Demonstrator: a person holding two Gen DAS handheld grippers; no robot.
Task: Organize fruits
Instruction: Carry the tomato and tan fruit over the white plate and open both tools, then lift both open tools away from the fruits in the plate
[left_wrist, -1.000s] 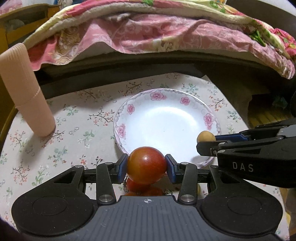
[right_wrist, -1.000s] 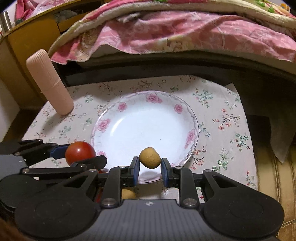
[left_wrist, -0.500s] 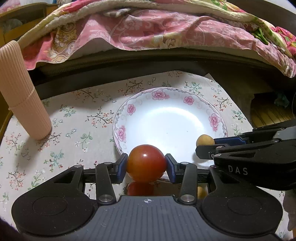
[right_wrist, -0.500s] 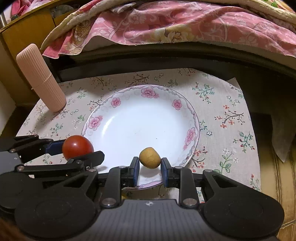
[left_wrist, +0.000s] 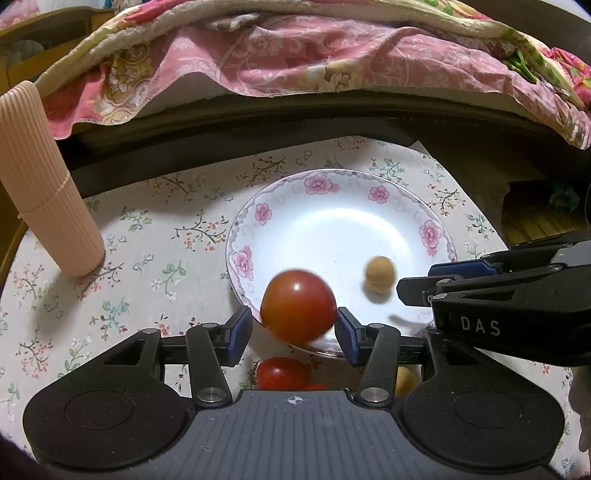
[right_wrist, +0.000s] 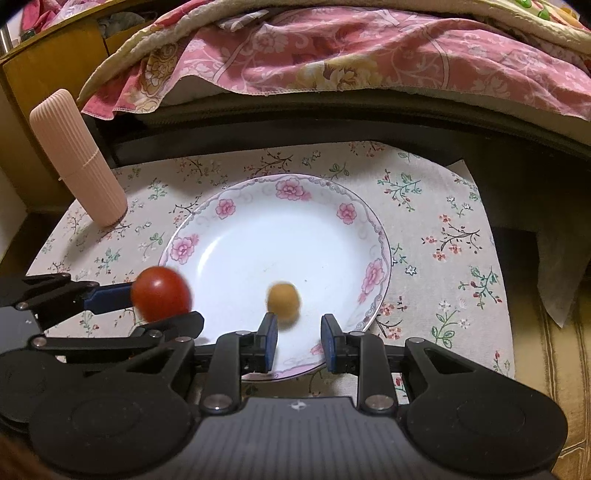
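As both my jaws stand apart, tomato (left_wrist: 298, 305) and small tan fruit (right_wrist: 283, 300) drop blurred toward the plate (right_wrist: 258, 195).
Release step, I judge; next, my left gripper (left_wrist: 294, 332) and right gripper (right_wrist: 299, 341) should back clear.

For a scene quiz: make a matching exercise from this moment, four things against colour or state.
Things:
1. tomato
2. small fruit
3. plate
4. tube

States:
A. pale pink, ribbed, standing on the cloth
B. red, blurred, between the left gripper's open jaws
C. white, with pink flowers on its rim
D. tan, blurred, over the plate ahead of the right gripper's open jaws

Pairs: 1-B, 2-D, 3-C, 4-A
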